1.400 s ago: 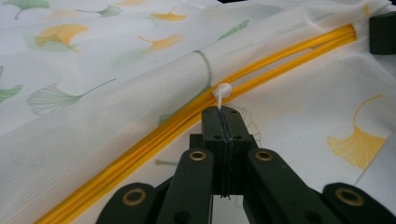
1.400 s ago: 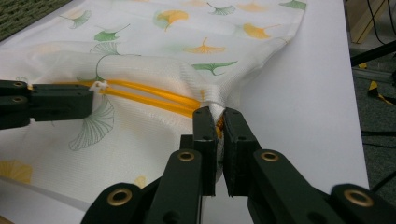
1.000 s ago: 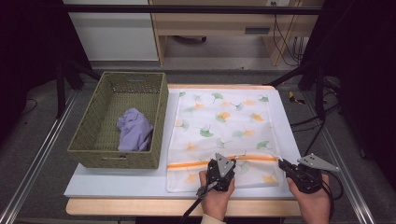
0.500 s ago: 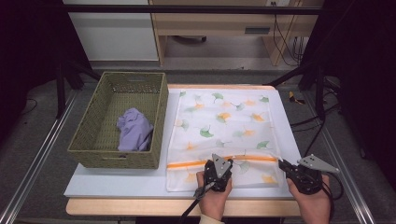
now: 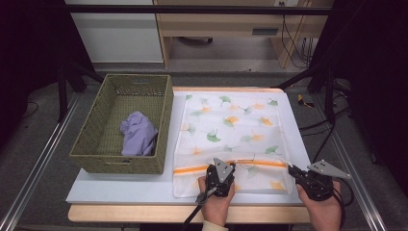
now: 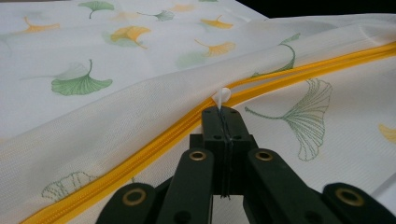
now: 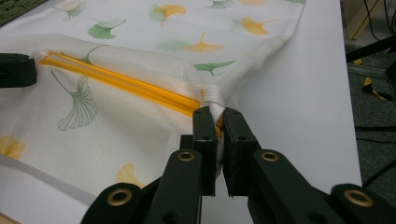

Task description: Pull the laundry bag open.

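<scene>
l gripper (image 6: 223, 109) jaws tight on zip pull (image 6: 221, 96); r gripper (image 7: 215, 119) jaws pinching bag (image 7: 140, 56) edge

My white counter (image 5: 144, 187) carries a woven green basket (image 5: 159, 130) at its left and, just beside it, a flat leaf-printed mesh bag (image 5: 231, 125).

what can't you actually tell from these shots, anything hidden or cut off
- Zipper pull: left gripper view, mostly hidden between the shut jaws of the left gripper.
- Mesh laundry bag contents: high view, too small to tell whether it holds anything.
- Bag corner: right gripper view, the pinched end is hidden by the right gripper.
- Purple cloth in the wicker basket: crumpled, garment type unclear.
</scene>
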A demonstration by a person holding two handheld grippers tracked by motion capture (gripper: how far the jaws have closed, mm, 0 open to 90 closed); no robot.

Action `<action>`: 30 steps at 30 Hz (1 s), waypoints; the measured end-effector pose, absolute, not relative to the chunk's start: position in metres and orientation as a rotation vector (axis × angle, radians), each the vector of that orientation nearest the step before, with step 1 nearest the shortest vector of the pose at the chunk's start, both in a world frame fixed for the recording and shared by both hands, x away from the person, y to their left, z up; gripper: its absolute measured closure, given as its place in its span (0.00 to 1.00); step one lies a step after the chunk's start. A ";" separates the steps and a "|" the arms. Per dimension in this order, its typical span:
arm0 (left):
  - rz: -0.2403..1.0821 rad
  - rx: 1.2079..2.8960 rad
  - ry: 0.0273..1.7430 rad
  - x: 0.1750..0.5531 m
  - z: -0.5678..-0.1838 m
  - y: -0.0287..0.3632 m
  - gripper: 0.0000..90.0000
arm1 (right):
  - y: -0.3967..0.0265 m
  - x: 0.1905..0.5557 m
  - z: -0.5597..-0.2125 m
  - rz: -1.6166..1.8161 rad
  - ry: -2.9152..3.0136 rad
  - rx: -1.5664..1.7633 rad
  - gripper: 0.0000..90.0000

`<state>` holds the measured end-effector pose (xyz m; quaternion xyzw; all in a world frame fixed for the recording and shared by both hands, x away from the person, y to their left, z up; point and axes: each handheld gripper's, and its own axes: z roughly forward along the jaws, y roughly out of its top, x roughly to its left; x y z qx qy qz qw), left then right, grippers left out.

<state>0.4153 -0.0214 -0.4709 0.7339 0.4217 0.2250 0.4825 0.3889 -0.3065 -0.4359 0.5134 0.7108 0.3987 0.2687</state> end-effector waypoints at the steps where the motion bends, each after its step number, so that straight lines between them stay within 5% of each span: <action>1: 0.546 1.787 1.030 0.415 -0.471 -0.021 1.00 | -0.306 0.389 -0.436 1.074 1.917 1.384 0.95; 30: 0.569 1.759 1.059 0.417 -0.466 0.005 1.00 | -0.302 0.390 -0.440 1.067 1.929 1.398 0.95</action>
